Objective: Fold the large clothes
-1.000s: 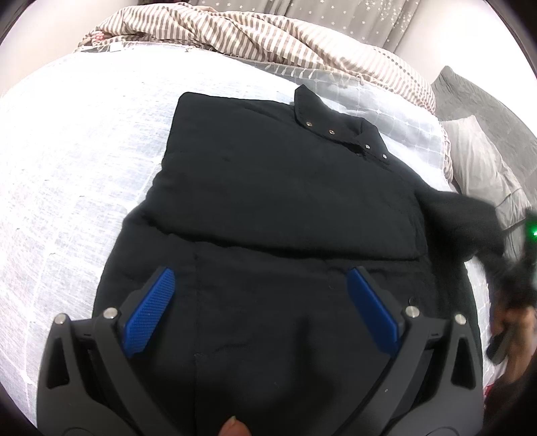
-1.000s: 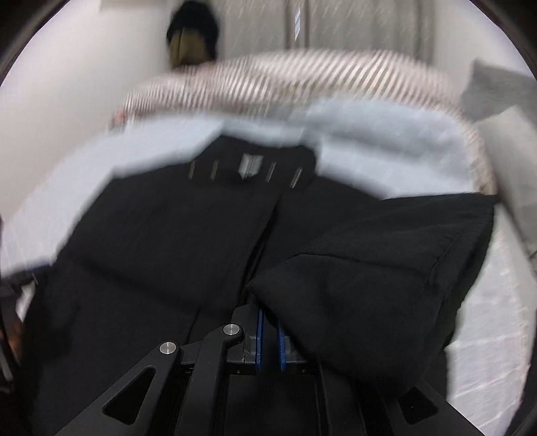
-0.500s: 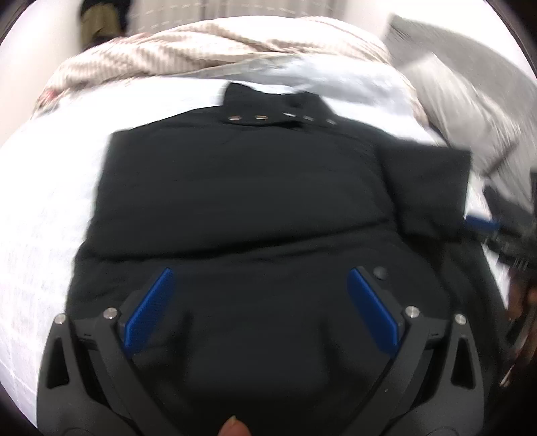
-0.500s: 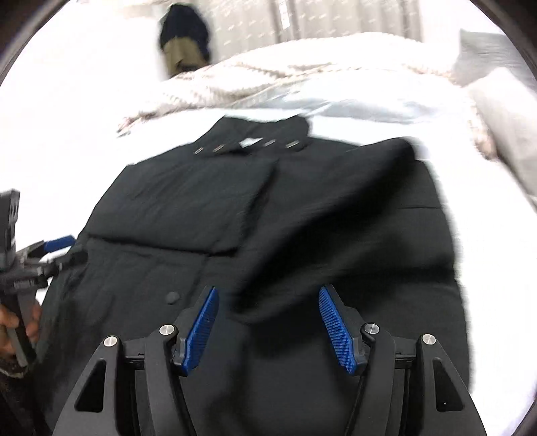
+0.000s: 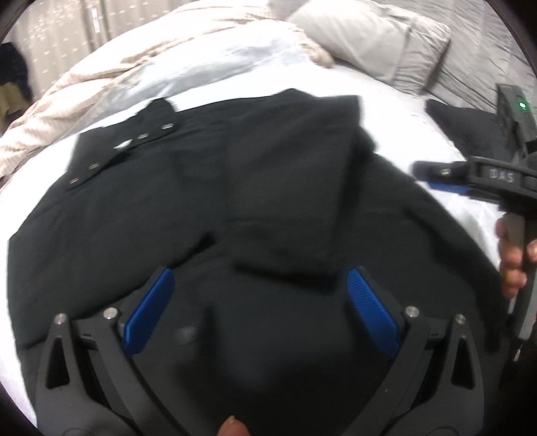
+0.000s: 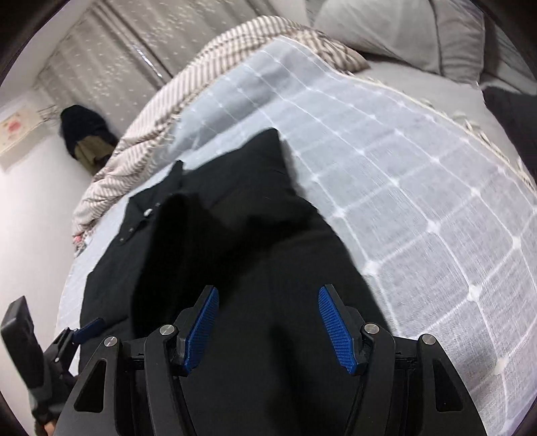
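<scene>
Lying beneath both grippers' parted fingers (image 5: 372, 312) — the black coat (image 5: 235, 208) — gripped by neither.

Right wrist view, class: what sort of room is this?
Most likely a bedroom: a black garment lies on a bed's checked cover, with a pillow and curtains behind.

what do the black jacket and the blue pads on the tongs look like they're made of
Black jacket: apparently a matte woven fabric, slightly thick; it drapes in soft folds without shine, with small metal-looking snaps at the collar. Blue pads: probably rubber or textured plastic, judging by the fine ribbed grain.
</scene>
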Motion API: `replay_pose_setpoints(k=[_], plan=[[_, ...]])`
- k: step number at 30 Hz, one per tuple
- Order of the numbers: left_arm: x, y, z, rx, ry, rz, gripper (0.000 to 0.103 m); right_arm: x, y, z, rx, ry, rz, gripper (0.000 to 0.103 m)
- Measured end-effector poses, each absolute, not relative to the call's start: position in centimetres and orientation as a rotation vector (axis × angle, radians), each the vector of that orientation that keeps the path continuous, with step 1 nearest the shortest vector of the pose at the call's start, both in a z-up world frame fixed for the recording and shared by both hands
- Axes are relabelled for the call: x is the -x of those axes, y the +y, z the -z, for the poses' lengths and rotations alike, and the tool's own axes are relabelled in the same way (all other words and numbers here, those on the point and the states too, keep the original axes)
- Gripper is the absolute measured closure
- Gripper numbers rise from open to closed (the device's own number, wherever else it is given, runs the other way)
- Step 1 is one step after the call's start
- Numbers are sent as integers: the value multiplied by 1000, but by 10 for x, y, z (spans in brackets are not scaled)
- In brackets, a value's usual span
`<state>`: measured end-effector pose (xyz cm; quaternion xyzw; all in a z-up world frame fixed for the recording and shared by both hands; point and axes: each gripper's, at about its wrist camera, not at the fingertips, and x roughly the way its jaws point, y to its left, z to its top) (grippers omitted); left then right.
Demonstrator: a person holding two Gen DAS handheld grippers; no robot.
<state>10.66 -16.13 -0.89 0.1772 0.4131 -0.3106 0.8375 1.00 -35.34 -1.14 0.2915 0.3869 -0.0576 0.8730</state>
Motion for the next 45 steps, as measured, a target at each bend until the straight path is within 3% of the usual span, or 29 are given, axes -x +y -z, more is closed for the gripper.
replay_pose_setpoints(k=[9,11,13,15,22,30,32,34,35,39,45], plan=[[-106,-201,30,-411,925,659,4,1,-367,17,-664,819,128,40],[-115,-198,30,-392,944,630,20,0,-367,17,-675,818,125,40],[-124,-191,26,-325,970,637,46,-2,-365,18,-672,822,125,40],[-134,-177,19,-197,1003,685,60,-4,-362,20,-661,832,127,40],[-153,-104,-8,47,936,631,77,-9,-356,24,-643,852,132,40],[-177,-10,-6,206,937,446,75,-15,-351,26,-625,867,134,40],[-180,7,-4,285,939,441,61,-14,-353,25,-632,861,139,40],[-180,20,-4,352,919,445,39,-14,-355,24,-640,854,147,40],[-182,25,-4,385,909,448,37,-14,-356,24,-643,851,153,40],[-192,25,4,449,930,457,32,-14,-360,28,-653,851,173,40],[-212,-15,32,438,1044,516,32,-13,-367,28,-639,841,216,40]])
